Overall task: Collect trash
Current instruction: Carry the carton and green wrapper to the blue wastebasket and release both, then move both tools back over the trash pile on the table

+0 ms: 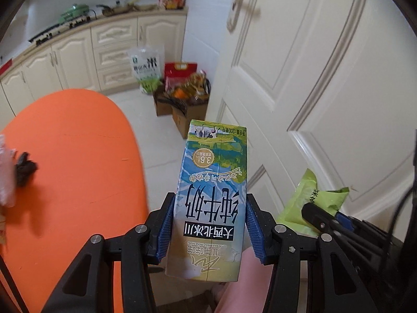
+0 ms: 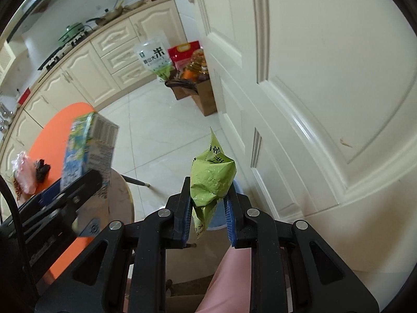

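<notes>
A blue-and-green milk carton (image 1: 213, 182) stands upright between the blue pads of my left gripper (image 1: 209, 198), which is shut on its lower half. The right wrist view shows the same carton (image 2: 86, 143) at the left, above the edge of the orange table (image 2: 78, 109). My right gripper (image 2: 210, 182) is shut on a crumpled green wrapper (image 2: 211, 177), which sticks up past the fingertips. That wrapper (image 1: 310, 203) also shows at the right of the left wrist view. Both grippers hang over the tiled floor beside the table.
A black scrap (image 1: 24, 167) and a pink bag (image 1: 5, 177) lie on the orange table (image 1: 78, 156). A pale blue round container (image 2: 219, 219) sits on the floor behind the wrapper. A white door (image 2: 325, 104) fills the right; grocery boxes (image 2: 200, 91) stand by it.
</notes>
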The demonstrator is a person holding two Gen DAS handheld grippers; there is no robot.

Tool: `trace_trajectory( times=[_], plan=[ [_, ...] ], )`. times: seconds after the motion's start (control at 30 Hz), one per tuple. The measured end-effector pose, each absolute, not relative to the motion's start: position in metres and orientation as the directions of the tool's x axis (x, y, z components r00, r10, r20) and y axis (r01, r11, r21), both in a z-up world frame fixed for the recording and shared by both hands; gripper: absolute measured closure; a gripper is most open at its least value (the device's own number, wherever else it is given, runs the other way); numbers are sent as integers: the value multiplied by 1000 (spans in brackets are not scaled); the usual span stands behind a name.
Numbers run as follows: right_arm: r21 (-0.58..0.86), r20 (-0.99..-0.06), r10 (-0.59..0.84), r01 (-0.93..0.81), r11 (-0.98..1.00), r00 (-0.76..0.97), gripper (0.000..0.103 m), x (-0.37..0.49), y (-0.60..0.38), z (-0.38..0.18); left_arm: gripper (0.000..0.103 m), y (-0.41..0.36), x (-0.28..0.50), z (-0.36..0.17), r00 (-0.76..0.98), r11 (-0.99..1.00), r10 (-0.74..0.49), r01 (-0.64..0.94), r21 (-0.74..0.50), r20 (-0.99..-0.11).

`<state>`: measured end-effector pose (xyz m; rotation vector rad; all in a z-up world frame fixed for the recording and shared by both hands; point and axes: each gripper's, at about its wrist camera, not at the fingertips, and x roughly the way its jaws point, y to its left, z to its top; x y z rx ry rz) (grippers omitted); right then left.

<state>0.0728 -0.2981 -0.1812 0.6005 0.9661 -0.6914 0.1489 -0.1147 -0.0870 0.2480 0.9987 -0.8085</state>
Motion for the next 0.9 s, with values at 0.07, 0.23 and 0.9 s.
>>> trace_trajectory(
  times=[0.07, 0.23, 0.9],
  plan=[
    [152, -886, -251, 757, 636, 389, 82, 73, -305, -186, 54, -139, 162, -91, 250, 683, -482, 707, -182, -840],
    [160, -891, -245, 770, 617, 382, 82, 69, -319, -192, 52, -159, 196, -96, 183, 685, -464, 695, -220, -867],
    [170, -871, -233, 712, 681, 431, 54, 98, -302, -179, 43, -118, 192, -67, 320, 756, -459, 631, -175, -829]
  ],
)
